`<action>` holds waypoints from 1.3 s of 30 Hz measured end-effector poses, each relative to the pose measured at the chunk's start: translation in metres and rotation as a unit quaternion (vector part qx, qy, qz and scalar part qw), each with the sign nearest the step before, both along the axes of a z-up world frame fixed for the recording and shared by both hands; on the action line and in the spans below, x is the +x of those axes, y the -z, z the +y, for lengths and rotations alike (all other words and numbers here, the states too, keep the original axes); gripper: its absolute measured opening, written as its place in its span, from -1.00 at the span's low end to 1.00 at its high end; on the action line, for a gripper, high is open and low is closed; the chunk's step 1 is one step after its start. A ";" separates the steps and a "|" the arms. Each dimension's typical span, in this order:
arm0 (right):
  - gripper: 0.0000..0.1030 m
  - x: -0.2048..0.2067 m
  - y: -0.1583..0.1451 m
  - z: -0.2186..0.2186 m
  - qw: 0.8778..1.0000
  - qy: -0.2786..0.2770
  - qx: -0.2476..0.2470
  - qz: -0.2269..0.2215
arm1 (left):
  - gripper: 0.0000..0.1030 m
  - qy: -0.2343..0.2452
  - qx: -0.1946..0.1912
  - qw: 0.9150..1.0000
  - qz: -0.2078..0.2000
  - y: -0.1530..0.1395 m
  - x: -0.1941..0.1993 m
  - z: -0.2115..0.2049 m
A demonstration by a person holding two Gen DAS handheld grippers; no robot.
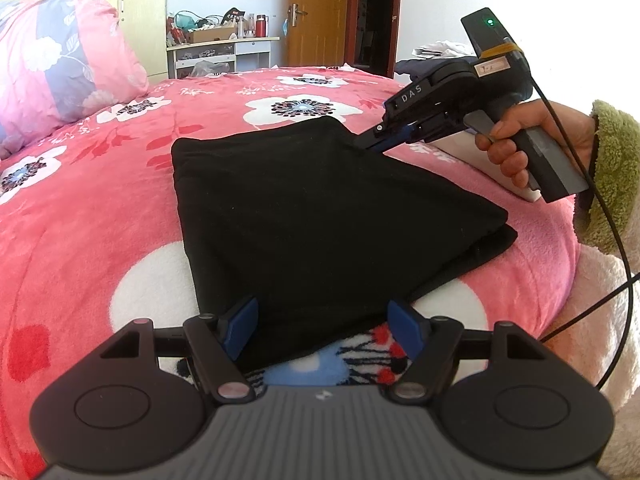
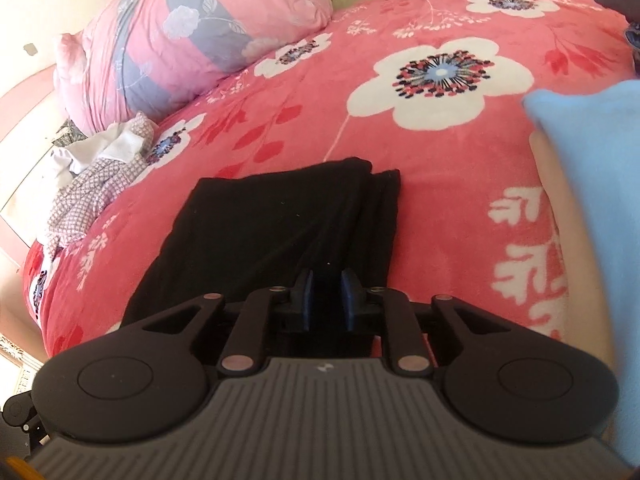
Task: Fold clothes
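Observation:
A folded black garment [image 1: 320, 208] [image 2: 260, 232] lies flat on the pink flowered blanket [image 1: 100, 200] [image 2: 440, 180]. My left gripper [image 1: 322, 328] is open wide at the garment's near edge, and the cloth's edge lies between its blue pads [image 1: 242, 326] without being pressed. My right gripper [image 1: 366, 145] [image 2: 328, 296], held by a hand [image 1: 520, 140], rests its tips at the garment's far right corner. Its pads [image 2: 306, 294] stand a narrow gap apart over the black cloth, with no fold pinched between them that I can see.
A pink and grey pillow [image 1: 60, 60] [image 2: 180, 32] sits at the head of the bed. A small patterned garment [image 2: 92, 184] lies near the bed's edge. A light blue cloth [image 2: 592, 160] fills the right side. A cluttered desk [image 1: 224, 46] and a wooden door [image 1: 316, 12] stand beyond.

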State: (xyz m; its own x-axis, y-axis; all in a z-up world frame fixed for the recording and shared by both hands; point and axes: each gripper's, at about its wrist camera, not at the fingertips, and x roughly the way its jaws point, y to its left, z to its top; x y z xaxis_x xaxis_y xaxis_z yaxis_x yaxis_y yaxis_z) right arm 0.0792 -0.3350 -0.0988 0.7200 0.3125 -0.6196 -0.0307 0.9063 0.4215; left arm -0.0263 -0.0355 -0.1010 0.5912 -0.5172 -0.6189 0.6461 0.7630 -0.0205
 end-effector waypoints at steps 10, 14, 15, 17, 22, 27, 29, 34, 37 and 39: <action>-0.95 -0.016 -0.003 0.005 0.999 0.027 -0.019 -0.040 | 0.41 0.001 0.001 1.000 0.001 -0.001 -0.001 0.001; -0.92 -0.016 0.011 -0.003 0.998 0.050 -0.013 -0.023 | 0.42 0.004 0.004 1.000 0.001 -0.001 0.000 0.000; -0.90 -0.019 0.011 -0.005 0.998 0.056 -0.001 -0.027 | 0.42 0.004 0.004 1.000 0.001 -0.001 0.000 0.001; -0.85 -0.029 0.004 -0.006 0.996 0.074 0.002 -0.045 | 0.42 0.003 0.004 1.000 0.002 -0.001 -0.001 0.002; -0.82 -0.066 -0.015 0.012 0.994 0.022 -0.022 -0.103 | 0.43 0.005 0.004 1.000 0.000 0.000 -0.001 0.001; -0.72 -0.102 0.017 0.027 0.994 -0.002 -0.096 -0.051 | 0.43 0.004 0.000 1.000 0.003 -0.002 -0.002 0.003; -0.71 -0.122 0.014 0.017 0.996 0.042 -0.067 -0.044 | 0.42 0.005 0.002 1.000 0.002 -0.004 -0.002 0.004; -0.68 -0.148 -0.018 0.029 0.990 0.068 -0.069 -0.098 | 0.42 -0.005 -0.007 1.000 -0.005 -0.013 0.000 0.004; -0.68 -0.142 -0.024 0.057 0.987 0.013 -0.082 -0.137 | 0.42 -0.009 -0.012 1.000 -0.007 -0.017 0.000 0.002; -0.68 -0.135 -0.012 0.072 0.986 -0.016 -0.105 -0.129 | 0.42 -0.009 -0.012 1.000 0.008 -0.012 0.000 0.001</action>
